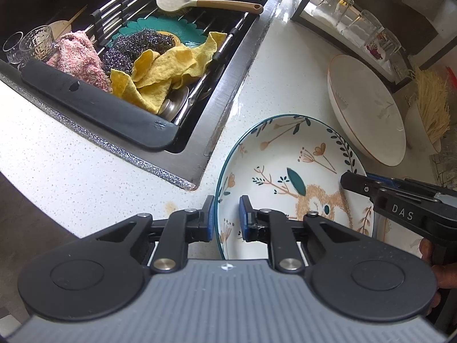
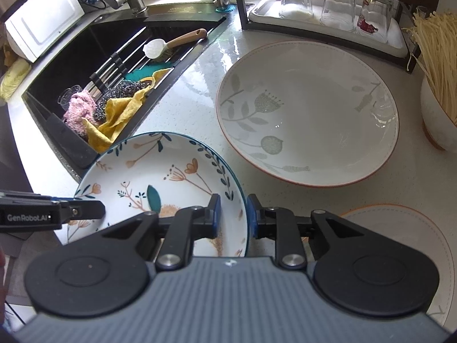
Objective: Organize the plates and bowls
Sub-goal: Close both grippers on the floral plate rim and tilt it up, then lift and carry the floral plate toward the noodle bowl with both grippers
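A blue-rimmed floral plate (image 1: pixel 288 177) (image 2: pixel 160 177) is on the white counter beside the sink. My left gripper (image 1: pixel 225 217) straddles its left rim, one finger outside and one inside, with a small gap to each. My right gripper (image 2: pixel 231 214) straddles its right rim the same way. Each gripper shows in the other's view: the right gripper (image 1: pixel 400 203) and the left gripper (image 2: pixel 57 213). A large white plate with grey leaves and an orange rim (image 2: pixel 308 114) (image 1: pixel 365 108) lies behind. Another orange-rimmed plate (image 2: pixel 405 245) lies at the right.
The black sink (image 1: pixel 217 91) (image 2: pixel 71 114) holds cloths, scourers, glasses and a white spoon (image 1: pixel 200 1). A rack with upturned glasses (image 2: pixel 328 3) stands at the back. A bowl of dry noodles (image 2: pixel 437 91) stands at the right.
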A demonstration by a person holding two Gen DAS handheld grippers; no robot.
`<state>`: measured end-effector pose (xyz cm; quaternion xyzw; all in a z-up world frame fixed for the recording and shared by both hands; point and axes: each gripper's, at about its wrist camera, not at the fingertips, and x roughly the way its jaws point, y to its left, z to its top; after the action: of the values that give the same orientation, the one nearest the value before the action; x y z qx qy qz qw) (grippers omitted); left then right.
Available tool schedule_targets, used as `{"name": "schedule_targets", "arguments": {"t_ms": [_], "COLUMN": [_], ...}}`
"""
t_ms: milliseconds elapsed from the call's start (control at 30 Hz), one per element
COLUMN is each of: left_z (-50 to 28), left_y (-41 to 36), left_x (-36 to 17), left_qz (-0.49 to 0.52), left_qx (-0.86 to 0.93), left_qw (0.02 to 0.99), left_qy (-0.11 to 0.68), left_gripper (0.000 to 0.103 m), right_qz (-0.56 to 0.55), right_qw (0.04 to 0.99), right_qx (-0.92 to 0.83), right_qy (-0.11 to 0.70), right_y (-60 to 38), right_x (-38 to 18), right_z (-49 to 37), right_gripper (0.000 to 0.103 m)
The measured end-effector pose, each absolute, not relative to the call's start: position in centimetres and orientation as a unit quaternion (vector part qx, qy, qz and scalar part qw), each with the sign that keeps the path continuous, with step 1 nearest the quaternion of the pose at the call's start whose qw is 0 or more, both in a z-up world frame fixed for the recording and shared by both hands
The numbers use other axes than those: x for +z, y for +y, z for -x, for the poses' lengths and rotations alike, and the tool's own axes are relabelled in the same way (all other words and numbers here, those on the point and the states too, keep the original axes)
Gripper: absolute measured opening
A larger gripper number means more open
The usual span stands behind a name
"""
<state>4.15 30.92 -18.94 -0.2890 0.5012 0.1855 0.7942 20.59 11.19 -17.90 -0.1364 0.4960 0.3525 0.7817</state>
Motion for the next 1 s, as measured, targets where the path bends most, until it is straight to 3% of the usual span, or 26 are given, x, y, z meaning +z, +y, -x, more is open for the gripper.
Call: {"name": "schedule_targets", "arguments": {"t_ms": [1000], "left_z": [-5.3], "left_y": [30.4], "left_x": [-13.7], "left_qz": [0.258], "left_qx": [0.171], "left_qw": [0.833], "left_qy": [0.458], "left_gripper": [0.02], "right_qz": [0.108], "right_qw": [0.79], "right_qx": [0.371], "right_qy": [0.476], "right_y": [9.2], "right_x": [-13.9], "right_z": [-20.9], "right_gripper": [0.024]}}
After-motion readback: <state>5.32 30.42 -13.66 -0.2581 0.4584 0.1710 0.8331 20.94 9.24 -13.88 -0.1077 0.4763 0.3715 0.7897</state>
